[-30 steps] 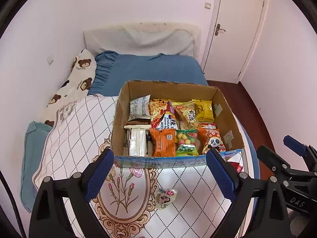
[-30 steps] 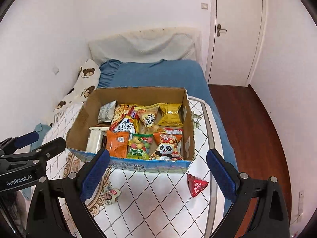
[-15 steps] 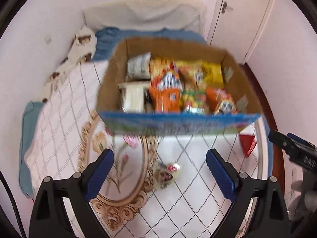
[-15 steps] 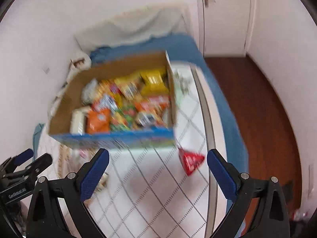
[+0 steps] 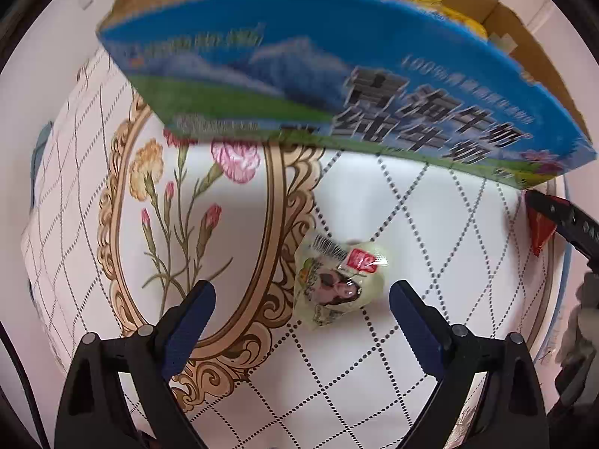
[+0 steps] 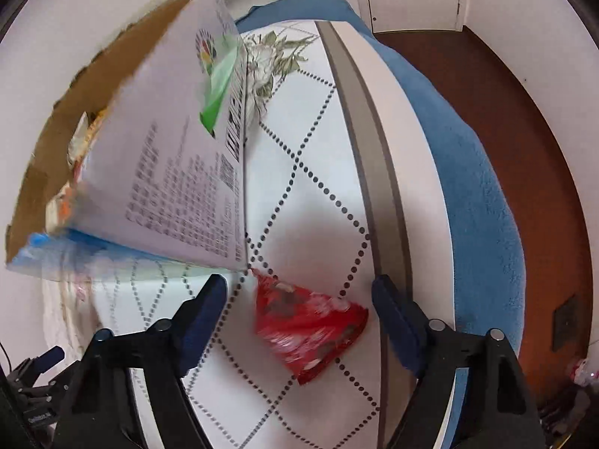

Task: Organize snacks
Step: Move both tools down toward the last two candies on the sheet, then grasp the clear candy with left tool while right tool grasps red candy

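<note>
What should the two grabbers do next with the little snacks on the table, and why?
Probably squeeze shut. The pale snack packet lies between the open left gripper, and the red triangular packet between the right gripper, whose jaws have just been closing. Neither is gripped yet.

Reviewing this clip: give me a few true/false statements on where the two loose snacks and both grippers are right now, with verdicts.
1. The pale green snack packet lies on the tablecloth between the left gripper's open fingers. True.
2. The red triangular packet is already inside the cardboard box. False: it lies on the tablecloth outside the box, by its corner.
3. The right gripper has the red packet clamped. False: its jaws have just been closing, but gaps still show on both sides of the packet.
4. The box stands on the table and holds other snacks. True.
</note>
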A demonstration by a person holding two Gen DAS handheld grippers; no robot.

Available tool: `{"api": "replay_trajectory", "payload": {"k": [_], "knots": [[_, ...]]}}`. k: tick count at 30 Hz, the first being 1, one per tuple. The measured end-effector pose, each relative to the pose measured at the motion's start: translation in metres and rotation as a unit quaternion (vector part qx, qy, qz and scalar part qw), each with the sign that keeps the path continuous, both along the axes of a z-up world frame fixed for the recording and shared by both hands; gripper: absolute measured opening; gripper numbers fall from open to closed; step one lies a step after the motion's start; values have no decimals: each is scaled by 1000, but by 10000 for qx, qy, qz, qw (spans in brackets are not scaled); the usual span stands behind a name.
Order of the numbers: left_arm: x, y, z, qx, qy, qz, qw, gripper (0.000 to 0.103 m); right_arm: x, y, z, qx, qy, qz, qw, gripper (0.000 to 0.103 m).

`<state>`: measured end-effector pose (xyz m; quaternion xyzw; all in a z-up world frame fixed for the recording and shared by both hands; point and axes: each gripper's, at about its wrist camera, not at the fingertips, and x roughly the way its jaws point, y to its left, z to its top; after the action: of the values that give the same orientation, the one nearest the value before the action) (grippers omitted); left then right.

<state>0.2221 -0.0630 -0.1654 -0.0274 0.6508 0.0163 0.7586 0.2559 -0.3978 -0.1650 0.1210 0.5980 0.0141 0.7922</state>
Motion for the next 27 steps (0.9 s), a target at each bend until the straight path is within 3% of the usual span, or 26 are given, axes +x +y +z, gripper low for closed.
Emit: {"api": "replay_trajectory", "payload": {"k": [6,11,12,14,15,20,27], "knots": [[-4,-1,-8,-280,69,-39,9996,95,-32,27,1,49,-46,452,9990,54],[1,-11,-16,-286,67,-193,9994,95,-63,52,0,253,10,725,9970,54],[3,-15,-19,-271,79,-244,9993,90,-68,53,1,339,36,701,9970,54],[4,-19,-27,-229,190,-355,9989,67,-74,50,6,437,16,534,9976,55],[4,-22,-31,-250,269,-385,9986,47,-82,50,12,433,-51,458,9980,57],[-8,-24,-37,-308,316,-362,9984,44,-79,28,27,459,-153,156,9987,61],[-27,-29,-37,-539,405,-260,9974,44,-51,36,2,909,115,208,9956,61]]}}
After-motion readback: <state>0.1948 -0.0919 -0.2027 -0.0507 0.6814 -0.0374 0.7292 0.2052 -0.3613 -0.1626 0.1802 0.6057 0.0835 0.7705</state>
